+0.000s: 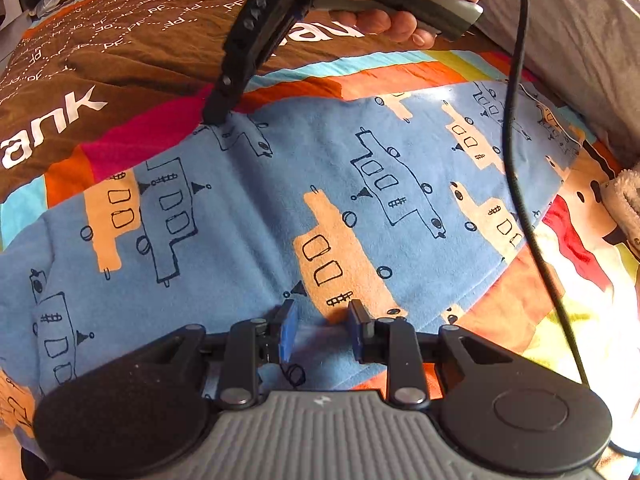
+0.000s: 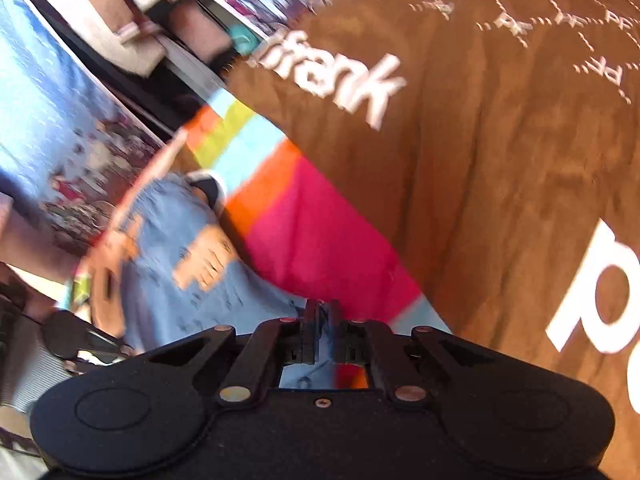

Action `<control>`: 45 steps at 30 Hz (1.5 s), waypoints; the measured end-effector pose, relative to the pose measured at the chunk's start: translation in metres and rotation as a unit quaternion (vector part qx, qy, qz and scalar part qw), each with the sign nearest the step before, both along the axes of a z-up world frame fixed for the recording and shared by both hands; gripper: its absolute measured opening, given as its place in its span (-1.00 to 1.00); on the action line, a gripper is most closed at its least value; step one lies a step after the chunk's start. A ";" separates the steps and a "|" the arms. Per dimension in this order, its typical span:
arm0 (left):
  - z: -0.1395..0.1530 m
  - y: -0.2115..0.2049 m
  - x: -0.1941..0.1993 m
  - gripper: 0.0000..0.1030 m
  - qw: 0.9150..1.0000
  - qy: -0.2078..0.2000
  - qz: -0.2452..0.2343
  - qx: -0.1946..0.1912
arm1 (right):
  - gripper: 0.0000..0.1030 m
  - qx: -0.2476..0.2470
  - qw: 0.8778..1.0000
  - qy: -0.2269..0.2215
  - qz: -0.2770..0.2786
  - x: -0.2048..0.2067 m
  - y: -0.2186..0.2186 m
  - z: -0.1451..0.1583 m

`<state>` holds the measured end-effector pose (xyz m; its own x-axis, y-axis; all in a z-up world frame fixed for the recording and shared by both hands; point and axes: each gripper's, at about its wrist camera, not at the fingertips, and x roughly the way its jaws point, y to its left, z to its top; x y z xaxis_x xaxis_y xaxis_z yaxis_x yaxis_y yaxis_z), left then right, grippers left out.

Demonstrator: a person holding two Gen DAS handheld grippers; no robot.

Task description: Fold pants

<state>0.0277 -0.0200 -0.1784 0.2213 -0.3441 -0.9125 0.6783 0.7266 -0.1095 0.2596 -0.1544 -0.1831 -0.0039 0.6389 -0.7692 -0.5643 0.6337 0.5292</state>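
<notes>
Blue pants [image 1: 360,200] printed with orange and outlined vehicles lie spread flat across a colourful bedspread [image 1: 400,72]. My left gripper [image 1: 323,330] sits at their near edge, its blue pads a little apart with a fold of the blue cloth pinched between them. My right gripper [image 1: 214,118], held by a hand [image 1: 396,20], comes down on the far edge, where the cloth puckers at its tips. In the blurred right wrist view the right gripper [image 2: 325,312] has its jaws almost together on blue cloth of the pants [image 2: 180,280].
A brown blanket [image 2: 480,160] with white lettering covers the bed beyond the pants. A black cable [image 1: 516,120] hangs across the right part of the pants. Grey cloth [image 1: 580,40] lies at the upper right, a fluffy beige item [image 1: 624,196] at the right edge.
</notes>
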 end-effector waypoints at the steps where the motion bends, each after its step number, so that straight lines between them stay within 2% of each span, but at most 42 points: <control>1: 0.002 0.000 0.001 -0.41 1.000 0.002 0.002 0.000 | -0.61 0.009 1.000 -0.005 -0.018 0.000 -0.005 0.006; 2: 0.004 0.001 0.002 -0.41 1.000 0.004 0.004 -0.002 | -0.40 0.017 0.999 -0.020 -0.042 -0.001 -0.012 0.015; 4: 0.011 0.005 0.006 -0.41 1.000 0.002 0.012 -0.009 | -0.22 0.027 0.996 -0.044 -0.068 -0.009 -0.025 0.033; 6: 0.019 0.013 0.012 -0.41 0.999 -0.011 0.027 -0.017 | -0.21 0.040 0.996 -0.048 -0.062 -0.024 -0.031 0.042; 10: 0.022 0.036 0.036 -0.39 0.997 -0.018 0.069 0.002 | -0.22 0.050 0.999 0.015 -0.008 -0.059 -0.035 0.024; 12: 0.017 0.048 0.046 -0.36 0.997 -0.014 0.077 0.020 | -0.22 0.040 0.998 0.042 -0.003 -0.072 -0.044 0.009; 13: 0.015 0.053 0.047 -0.34 0.997 -0.013 0.074 0.024 | -0.24 0.023 0.999 0.043 -0.011 -0.078 -0.052 0.003; 15: 0.018 0.057 0.048 -0.34 0.998 -0.016 0.061 0.031 | -0.57 -0.006 0.998 0.021 -0.059 -0.085 -0.080 0.001; 16: 0.020 0.058 0.048 -0.34 0.998 -0.017 0.057 0.035 | -0.60 -0.018 0.995 0.009 -0.097 -0.087 -0.097 0.005; 17: 0.023 0.057 0.048 -0.37 0.998 -0.017 0.053 0.037 | -0.45 -0.026 0.991 -0.005 -0.128 -0.091 -0.112 0.012; 19: 0.030 0.052 0.049 -0.37 0.998 -0.013 0.051 0.026 | -0.10 -0.026 0.987 -0.036 -0.155 -0.105 -0.134 0.028; 21: 0.036 0.038 0.047 -0.36 0.999 -0.005 0.039 0.002 | -0.07 0.007 0.985 -0.019 -0.171 -0.121 -0.145 0.033; 24: 0.033 0.006 0.027 -0.23 1.000 0.004 -0.013 -0.016 | 0.09 0.049 0.982 0.018 -0.182 -0.150 -0.145 0.024; 25: 0.029 -0.002 0.020 -0.16 0.999 0.008 -0.031 -0.010 | 0.10 0.048 0.982 0.026 -0.181 -0.159 -0.142 0.019; 27: 0.012 -0.010 0.003 -0.15 0.998 0.023 -0.062 0.017 | 0.09 0.026 0.981 0.031 -0.190 -0.180 -0.143 0.009; 28: 0.008 -0.009 -0.005 -0.15 0.997 0.014 -0.072 0.027 | 0.02 0.015 0.978 0.033 -0.207 -0.195 -0.152 0.008; 29: 0.008 -0.007 -0.010 -0.13 0.997 0.009 -0.078 0.028 | -0.17 0.016 0.971 0.034 -0.235 -0.208 -0.167 0.006; 31: 0.011 -0.003 -0.012 -0.12 0.996 0.025 -0.076 0.027 | -0.20 0.009 0.954 0.032 -0.296 -0.237 -0.192 0.011; 33: 0.016 -0.004 -0.007 -0.12 0.996 0.035 -0.079 0.033 | -0.12 -0.018 0.936 0.012 -0.351 -0.267 -0.209 0.021; 35: 0.023 -0.008 0.005 -0.12 0.994 0.035 -0.096 0.031 | 0.22 -0.023 0.912 0.003 -0.410 -0.296 -0.224 0.030; 36: 0.028 -0.017 0.010 -0.12 0.993 0.032 -0.109 0.028 | 0.27 -0.020 0.898 -0.005 -0.439 -0.311 -0.232 0.031; 40: 0.034 -0.066 0.024 -0.03 0.986 0.010 -0.167 0.022 | 0.30 -0.026 0.833 -0.027 -0.552 -0.359 -0.250 0.035; 42: 0.032 -0.093 0.030 -0.03 0.981 0.007 -0.195 0.011 | 0.30 -0.008 0.806 -0.049 -0.590 -0.370 -0.251 0.034; 43: 0.031 -0.106 0.033 -0.03 0.978 0.007 -0.208 0.005 | 0.30 0.005 0.796 -0.059 -0.602 -0.372 -0.251 0.032; 45: 0.025 -0.132 0.034 0.00 0.972 0.016 -0.235 0.000 | 0.30 0.037 0.787 -0.065 -0.612 -0.365 -0.250 0.026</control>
